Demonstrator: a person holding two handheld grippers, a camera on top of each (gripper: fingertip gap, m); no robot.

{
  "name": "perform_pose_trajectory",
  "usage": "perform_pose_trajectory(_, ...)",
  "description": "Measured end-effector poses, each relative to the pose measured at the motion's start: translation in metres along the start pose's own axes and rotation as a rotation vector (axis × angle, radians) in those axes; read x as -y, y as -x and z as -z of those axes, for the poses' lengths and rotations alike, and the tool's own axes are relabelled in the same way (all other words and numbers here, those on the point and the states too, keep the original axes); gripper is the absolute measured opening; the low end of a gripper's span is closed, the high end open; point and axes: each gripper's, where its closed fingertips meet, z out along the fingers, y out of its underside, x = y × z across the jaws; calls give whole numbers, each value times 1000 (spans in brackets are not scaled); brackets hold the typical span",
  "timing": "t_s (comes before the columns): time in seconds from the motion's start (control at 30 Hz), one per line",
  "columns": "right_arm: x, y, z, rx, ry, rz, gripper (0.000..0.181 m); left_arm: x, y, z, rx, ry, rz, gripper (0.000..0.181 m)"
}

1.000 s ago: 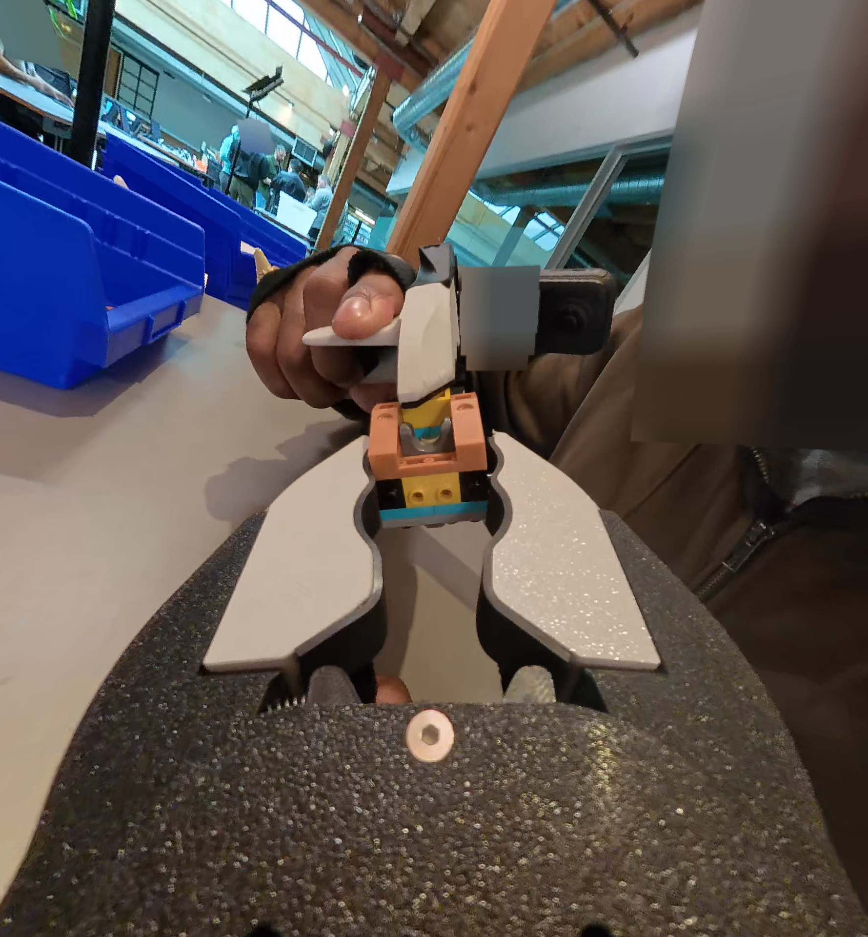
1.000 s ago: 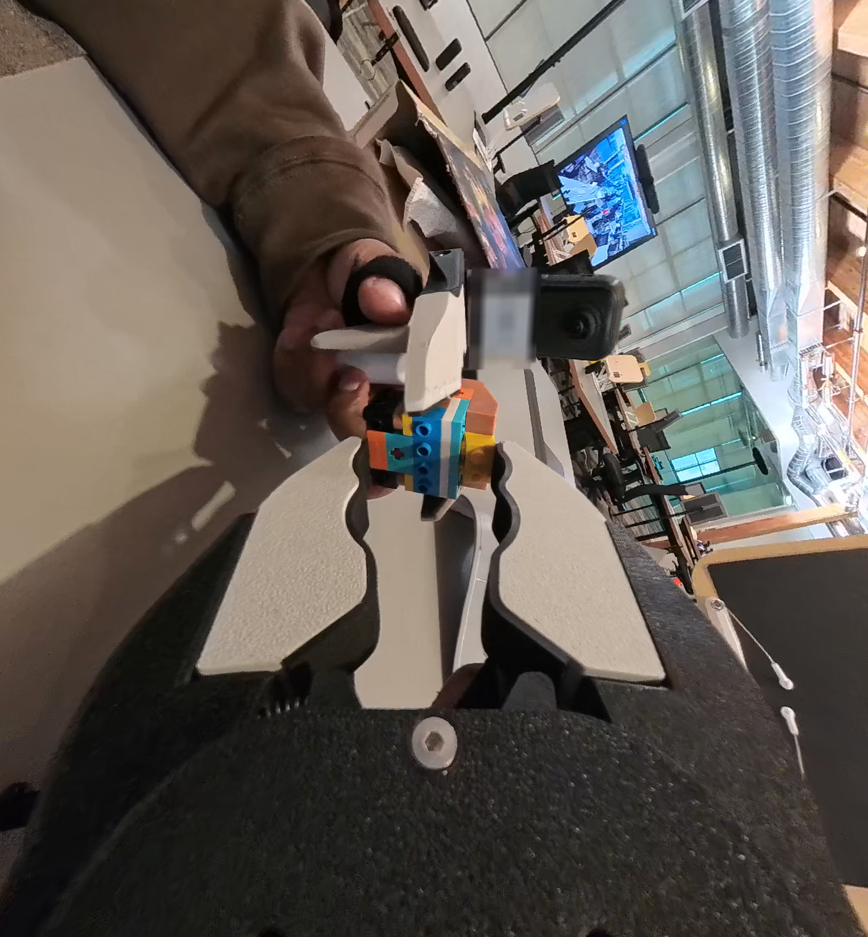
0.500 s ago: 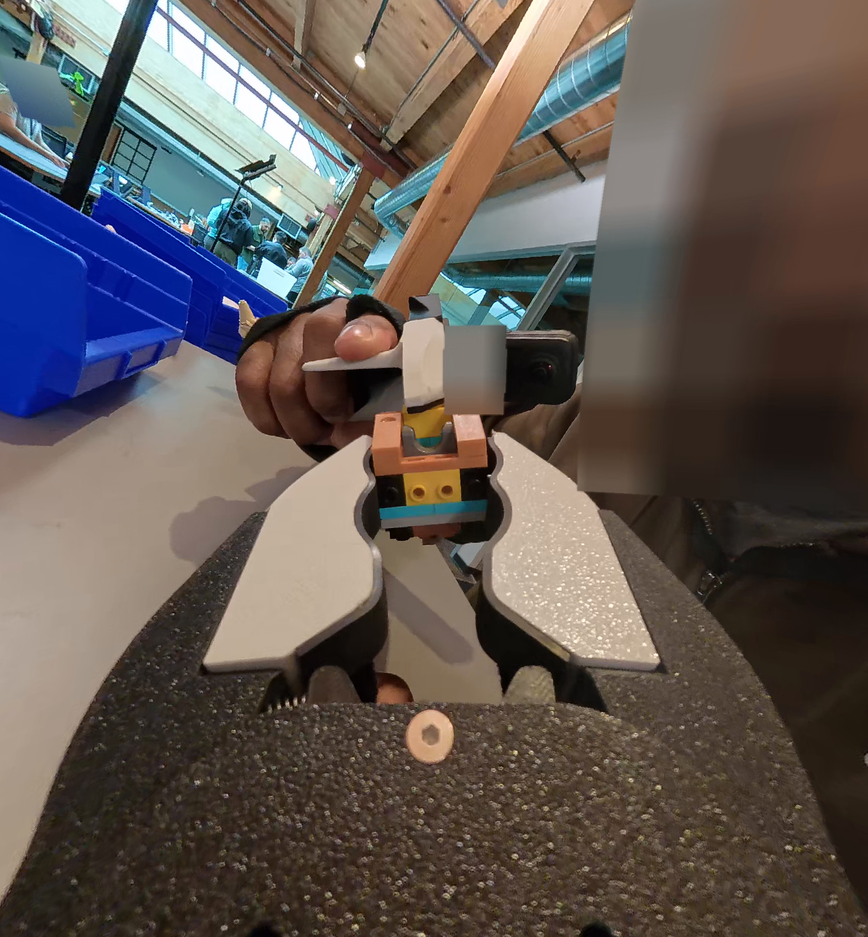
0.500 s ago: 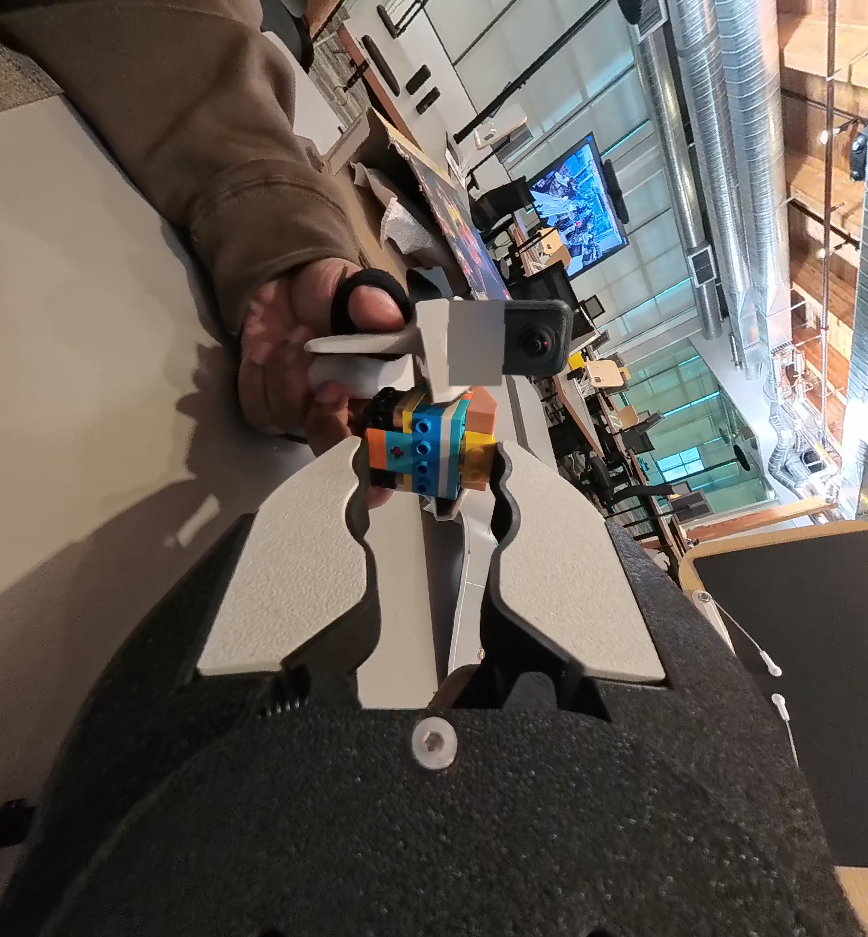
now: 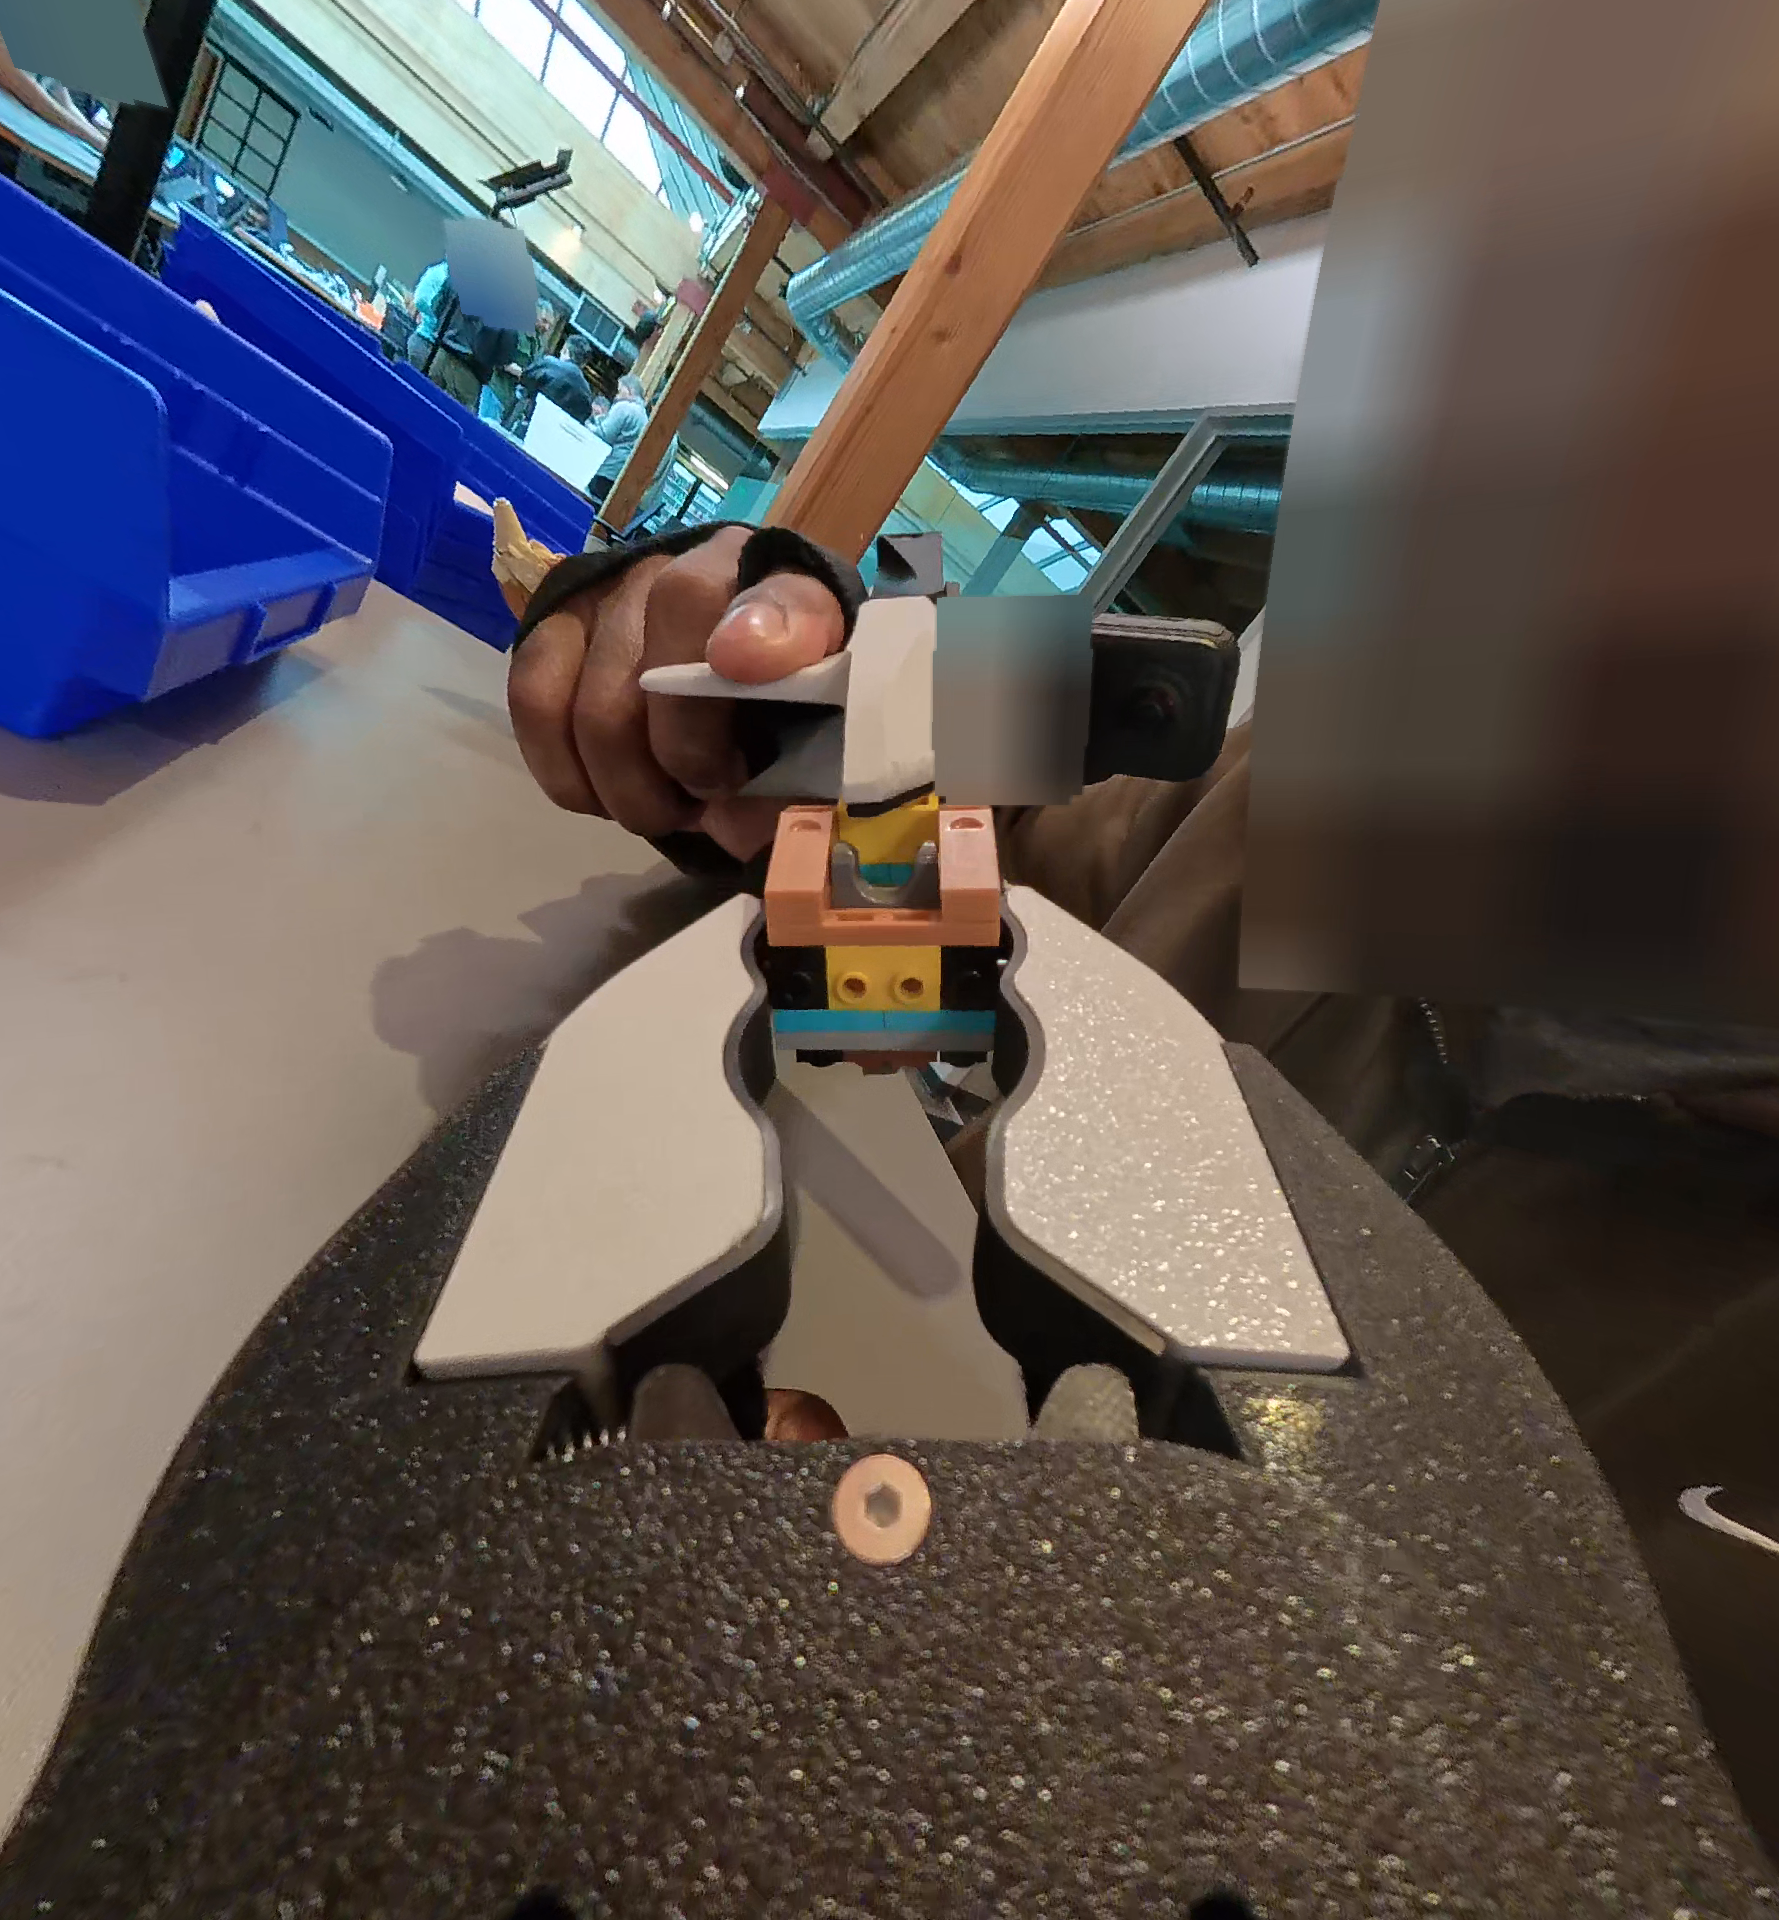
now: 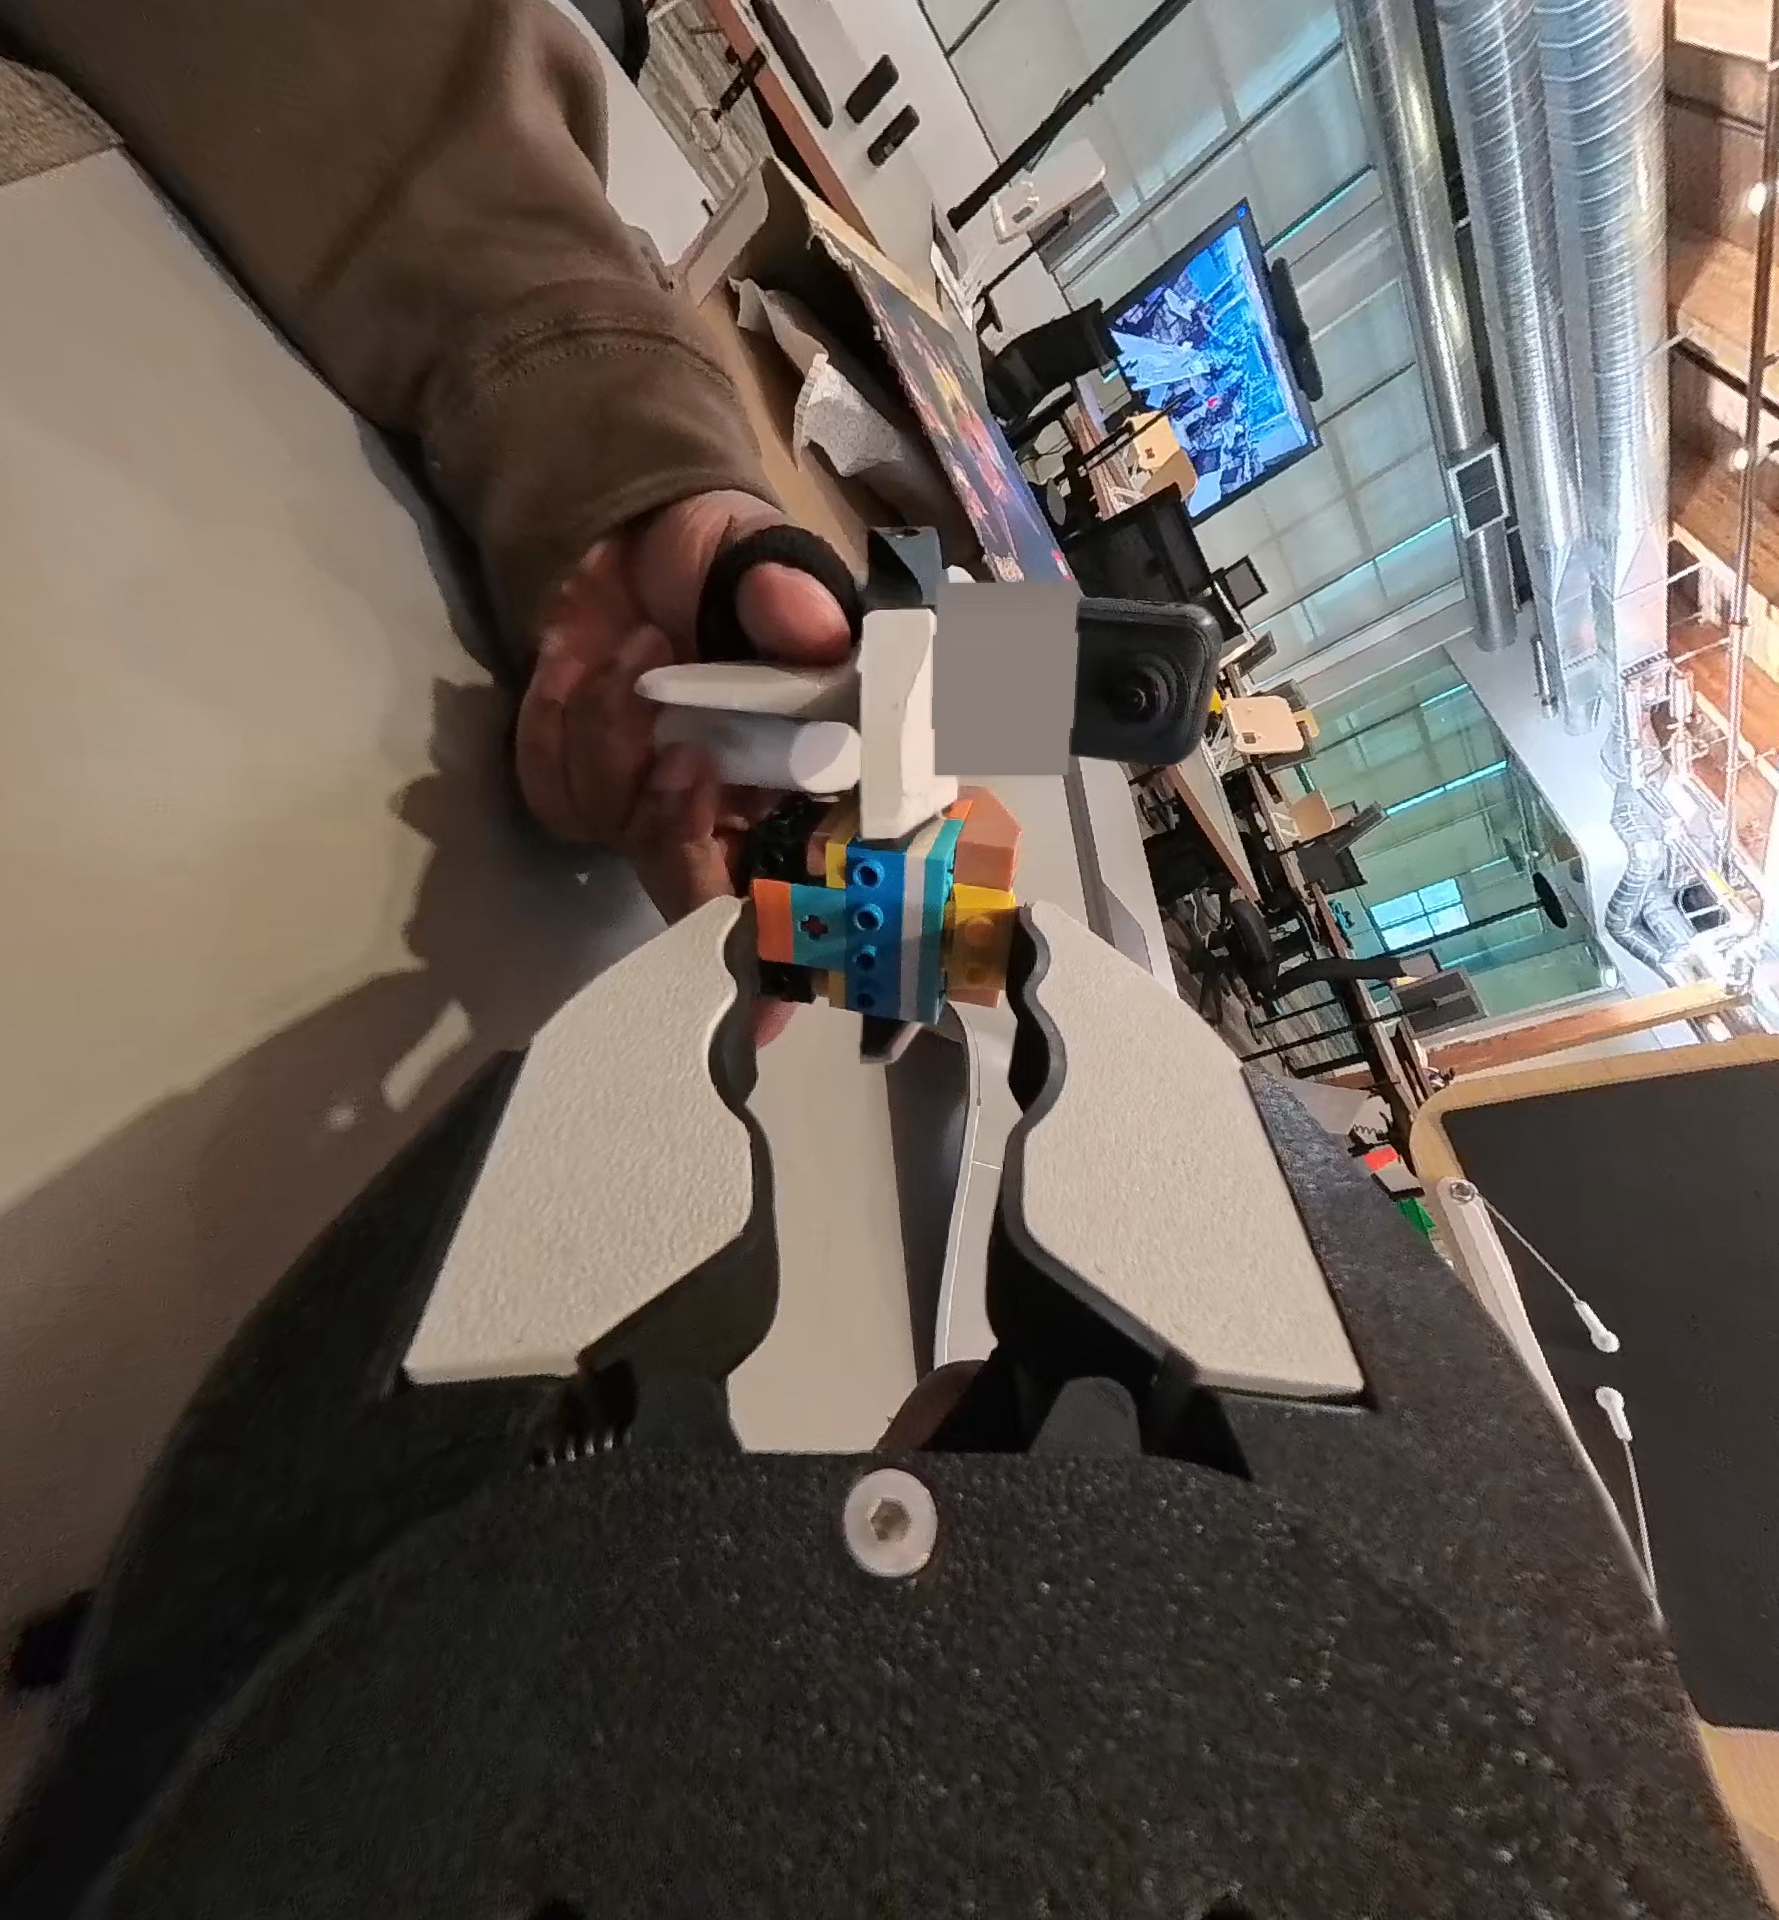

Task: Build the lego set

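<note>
Above the table (image 5: 189, 987), with my left gripper (image 5: 880, 966) and right gripper (image 6: 880, 951) both clamped on the model (image 5: 882, 935), I'd squeeze evenly, judging any twist could split its layers.

Bright daylight from high windows (image 5: 594, 114) and glazed wall (image 6: 1404, 582). Soft shadows on the pale bench (image 5: 137, 987), falling left of the hand (image 5: 625, 675). Sparkle glare on the right gripper plate (image 5: 1145, 1143). Wide-angle bending at edges. Right wrist view slightly motion-blurred; background soft. Mosaic patches present.
</note>
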Motion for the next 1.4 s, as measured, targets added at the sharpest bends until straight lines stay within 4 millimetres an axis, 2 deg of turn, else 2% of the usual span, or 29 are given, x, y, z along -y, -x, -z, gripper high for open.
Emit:
perform_pose_trajectory(0.27, -1, -2, 3, -5, -2, -5, 46, -1, 3, 1, 26, 16, 19, 42)
perform_pose_trajectory(0.6, 0, -15, 6, -89, -27, -49, 46, 12, -1, -5, -20, -159, 95, 37)
perform_pose_trajectory(0.83, 6, -23, 7, -189, -35, -6, 47, 21, -6, -2, -60, -265, 108, 37)
perform_pose_trajectory(1.4, 11, -20, 9, -181, -55, 9, 47, 17, -11, -7, -80, -235, 89, 37)
